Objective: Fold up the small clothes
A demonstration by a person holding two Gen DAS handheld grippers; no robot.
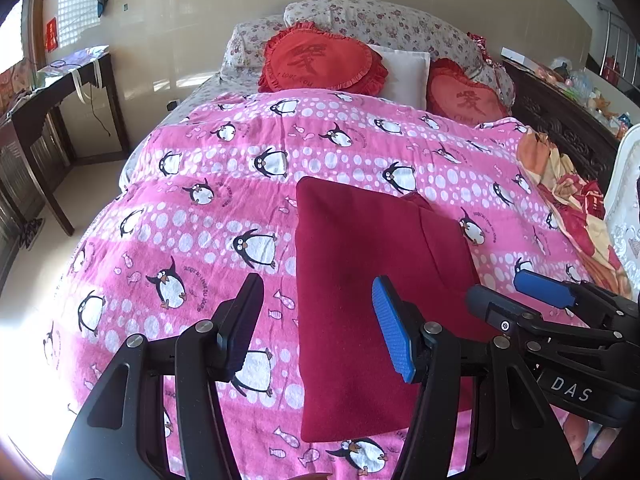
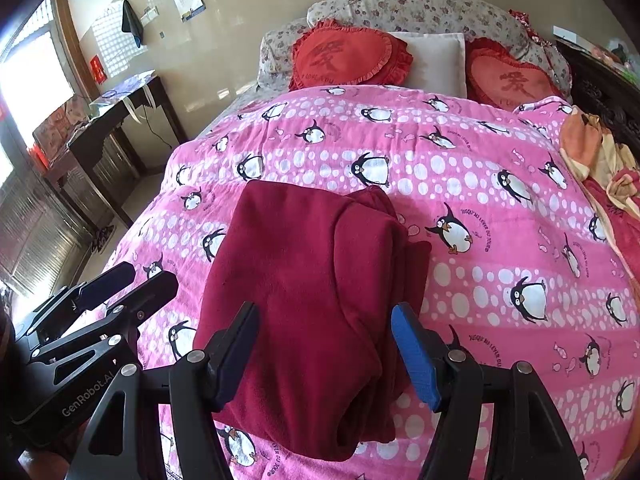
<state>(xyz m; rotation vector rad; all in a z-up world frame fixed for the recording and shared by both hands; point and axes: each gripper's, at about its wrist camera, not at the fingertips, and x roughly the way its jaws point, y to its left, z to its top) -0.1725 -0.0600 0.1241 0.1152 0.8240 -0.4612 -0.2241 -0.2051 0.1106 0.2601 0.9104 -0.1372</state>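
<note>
A: Crimson fleece, the garment (image 2: 316,312) lies on the pink penguin blanket (image 2: 500,216), already doubled into a long strip running toward the heart cushions (image 2: 352,56).

B: Fingers? Left gripper (image 1: 320,320) hangs wide, nothing btwn them, over the garment's left edge. Right gripper (image 2: 332,352) also spread wide, empty, straddling the near end.

A: So next fold, I'd guess: near end up toward the far end. Tip: each gripper pinches a near corner, all layers incl. the bottom one.

B: Right edge looks lumpy, layers stacked unevenly there. Bite deep on that side or a layer slips out.

A: Lift both corners level, carry them to the far edge w/o dragging the blanket.
</note>
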